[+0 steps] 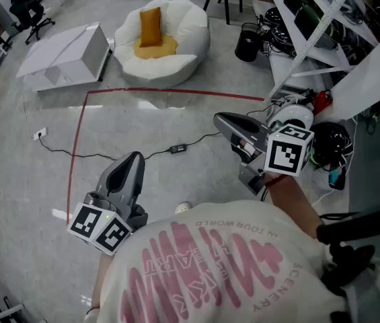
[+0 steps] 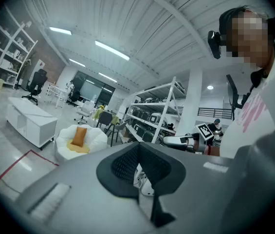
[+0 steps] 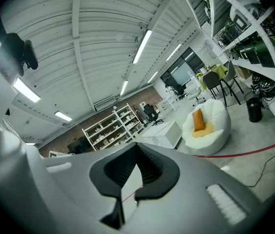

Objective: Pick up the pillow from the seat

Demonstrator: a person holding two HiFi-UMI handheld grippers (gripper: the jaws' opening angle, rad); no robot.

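Observation:
An orange pillow (image 1: 150,25) stands upright against the back of a white beanbag seat (image 1: 186,36), on a yellow cushion (image 1: 156,48), far across the floor from me. My left gripper (image 1: 134,159) and right gripper (image 1: 220,120) are held out in front of my chest, both shut with nothing in them and well short of the seat. The left gripper view has the pillow (image 2: 80,136) and seat (image 2: 96,141) small at the left, beyond the closed left gripper (image 2: 138,147). The right gripper view has the pillow (image 3: 198,122) on the seat (image 3: 217,128) beyond the closed right gripper (image 3: 136,148).
A low white cabinet (image 1: 68,56) stands left of the seat. A red tape line (image 1: 176,91) crosses the floor before it, and a black cable with an adapter (image 1: 176,149) lies nearer me. A black bin (image 1: 248,42) and shelving racks (image 1: 324,19) line the right side.

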